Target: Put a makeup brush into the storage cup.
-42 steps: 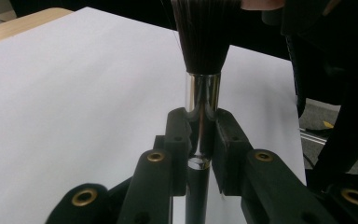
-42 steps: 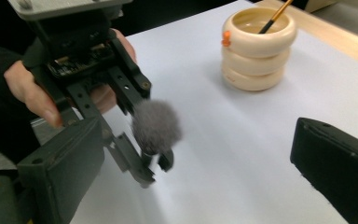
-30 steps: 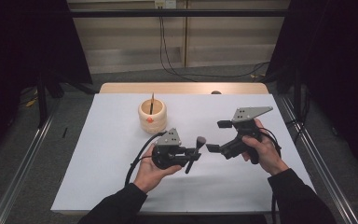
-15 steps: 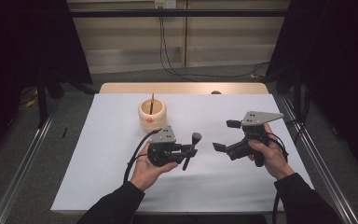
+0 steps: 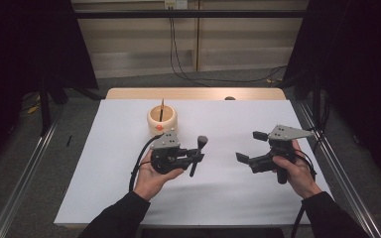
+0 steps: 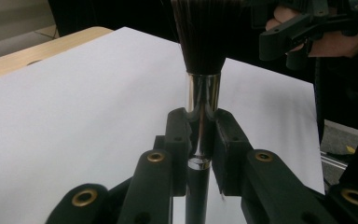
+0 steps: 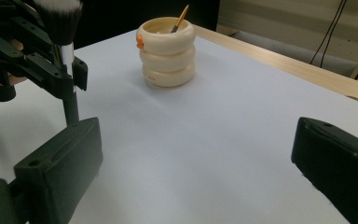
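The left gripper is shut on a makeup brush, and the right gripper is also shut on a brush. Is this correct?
Not quite. The left gripper is shut on the makeup brush, but the right gripper is open and holds nothing, as the right gripper view shows.

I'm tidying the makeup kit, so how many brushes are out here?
2: one brush clamped in the left gripper, one thin handle standing in the cream holder; its tip is hidden.

A white-topped table (image 5: 129,198) stands on grey floor (image 5: 25,163), dark curtains (image 5: 25,44) behind.
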The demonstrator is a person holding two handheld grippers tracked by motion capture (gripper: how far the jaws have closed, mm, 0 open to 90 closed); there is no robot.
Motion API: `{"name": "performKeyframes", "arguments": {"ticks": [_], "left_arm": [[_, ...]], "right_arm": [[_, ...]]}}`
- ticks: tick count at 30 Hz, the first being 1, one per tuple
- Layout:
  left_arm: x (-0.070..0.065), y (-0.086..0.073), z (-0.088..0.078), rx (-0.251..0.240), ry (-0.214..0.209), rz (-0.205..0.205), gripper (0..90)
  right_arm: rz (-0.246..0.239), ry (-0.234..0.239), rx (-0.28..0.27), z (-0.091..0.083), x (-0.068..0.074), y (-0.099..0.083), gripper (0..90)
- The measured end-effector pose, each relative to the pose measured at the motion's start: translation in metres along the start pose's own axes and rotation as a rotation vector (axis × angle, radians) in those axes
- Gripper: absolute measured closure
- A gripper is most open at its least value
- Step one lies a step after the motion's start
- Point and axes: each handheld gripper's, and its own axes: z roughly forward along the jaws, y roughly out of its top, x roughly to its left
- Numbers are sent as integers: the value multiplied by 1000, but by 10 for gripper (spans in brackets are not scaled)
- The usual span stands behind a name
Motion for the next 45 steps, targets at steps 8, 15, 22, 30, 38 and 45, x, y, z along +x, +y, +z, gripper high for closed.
{"name": "performKeyframes", "arguments": {"ticks": [8, 15, 22, 30, 38, 45], "left_arm": [[5, 1, -8, -10, 34, -2, 782], [7, 9, -20, -28, 64, 7, 782], [14, 17, -36, -72, 96, 4, 782], [26, 23, -46, -92, 136, -6, 782], [36, 32, -54, -97, 176, -6, 782], [45, 36, -57, -111, 196, -12, 782]], "right_arm": [[15, -42, -26, -15, 1, -16, 5], [43, -78, -27, -23, 1, -33, 5], [47, -109, -31, -34, 3, -50, 0], [74, -168, -56, -47, 0, -64, 0], [90, -199, -75, -56, 1, -76, 0], [98, -230, -94, -63, -1, -82, 2]]}}
